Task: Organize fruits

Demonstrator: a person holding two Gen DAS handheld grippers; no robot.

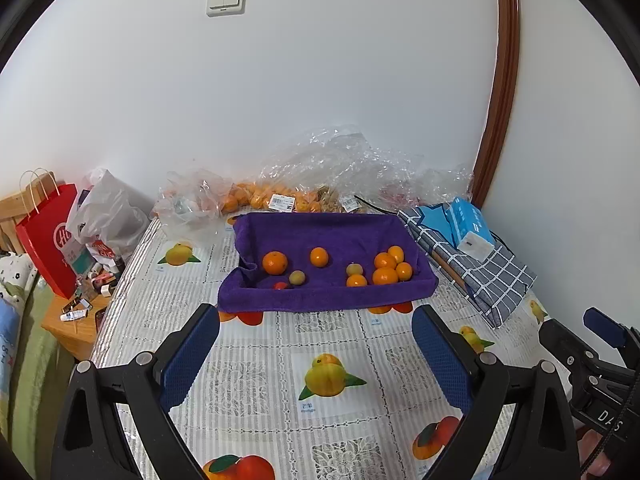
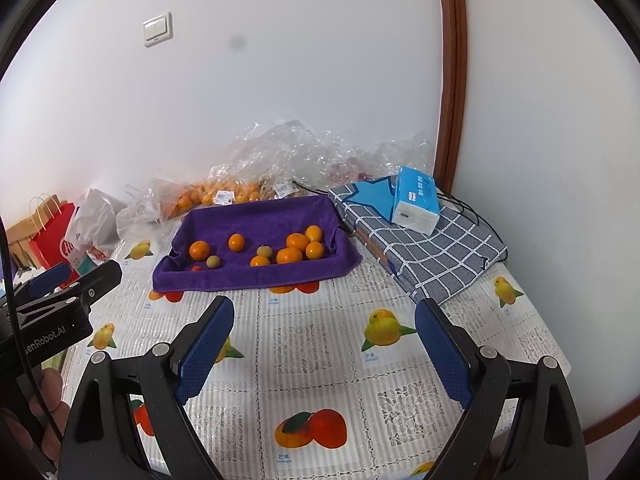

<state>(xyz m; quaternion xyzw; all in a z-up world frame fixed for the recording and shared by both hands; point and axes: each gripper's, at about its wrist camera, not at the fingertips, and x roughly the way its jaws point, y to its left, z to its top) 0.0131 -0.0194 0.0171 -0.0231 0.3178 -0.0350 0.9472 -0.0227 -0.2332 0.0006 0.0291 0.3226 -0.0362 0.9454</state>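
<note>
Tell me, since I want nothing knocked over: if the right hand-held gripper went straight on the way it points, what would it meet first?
Probably the bare tablecloth, short of the purple towel-lined tray. The open right hand-held gripper tilts downward; nothing stands between its fingers. Depth is uncertain.

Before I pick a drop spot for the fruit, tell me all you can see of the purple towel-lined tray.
The purple towel-lined tray sits on the fruit-print tablecloth, near the wall. Plush cloth drapes over its raised edges, the front hem spilling onto the table. Inside: several oranges, most clustered right, two dull greenish-brown fruits and something small and red. Neither gripper touches it.
</note>
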